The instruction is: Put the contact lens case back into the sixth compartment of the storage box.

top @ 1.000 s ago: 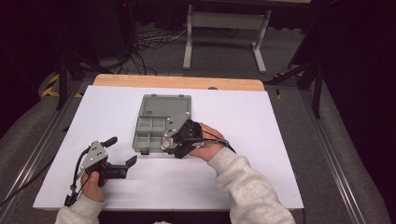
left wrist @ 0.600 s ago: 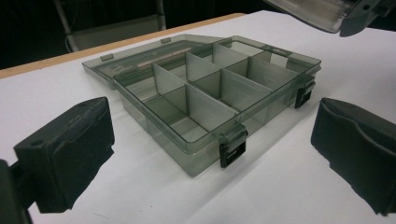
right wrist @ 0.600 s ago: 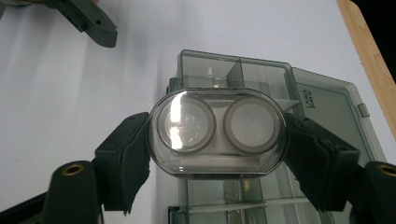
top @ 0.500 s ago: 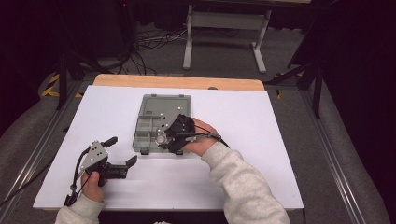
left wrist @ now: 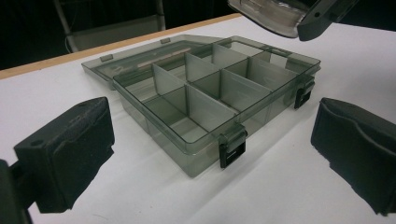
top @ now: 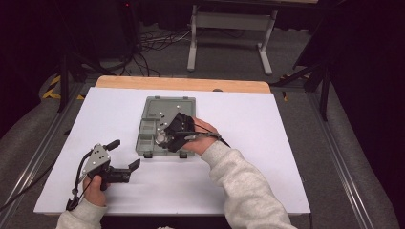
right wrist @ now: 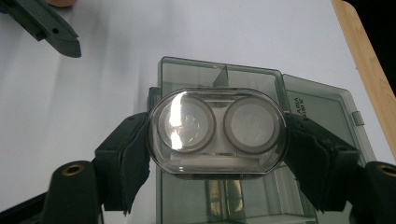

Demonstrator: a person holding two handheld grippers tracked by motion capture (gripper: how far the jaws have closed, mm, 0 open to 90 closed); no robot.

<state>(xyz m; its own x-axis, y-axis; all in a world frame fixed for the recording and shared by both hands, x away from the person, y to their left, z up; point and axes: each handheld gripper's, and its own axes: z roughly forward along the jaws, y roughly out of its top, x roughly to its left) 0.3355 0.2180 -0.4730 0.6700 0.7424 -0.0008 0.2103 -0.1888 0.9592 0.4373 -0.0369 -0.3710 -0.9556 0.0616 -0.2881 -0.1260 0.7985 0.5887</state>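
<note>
Right hand-held gripper (right wrist: 217,140): jaws clamped on clear two-well case (right wrist: 217,131), directly above open compartment box (left wrist: 205,100). Left hand-held gripper (top: 125,155): jaws apart, empty, box just ahead on white worktop (top: 267,143).

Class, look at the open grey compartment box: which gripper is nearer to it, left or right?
Right. The right gripper hovers over the box, holding a clear case. The left gripper rests on the table off the box's near-left corner, open.

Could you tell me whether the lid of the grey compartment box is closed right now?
No, in the left gripper view the compartment box has its lid folded back flat on the table, leaving the dividers exposed.
</note>
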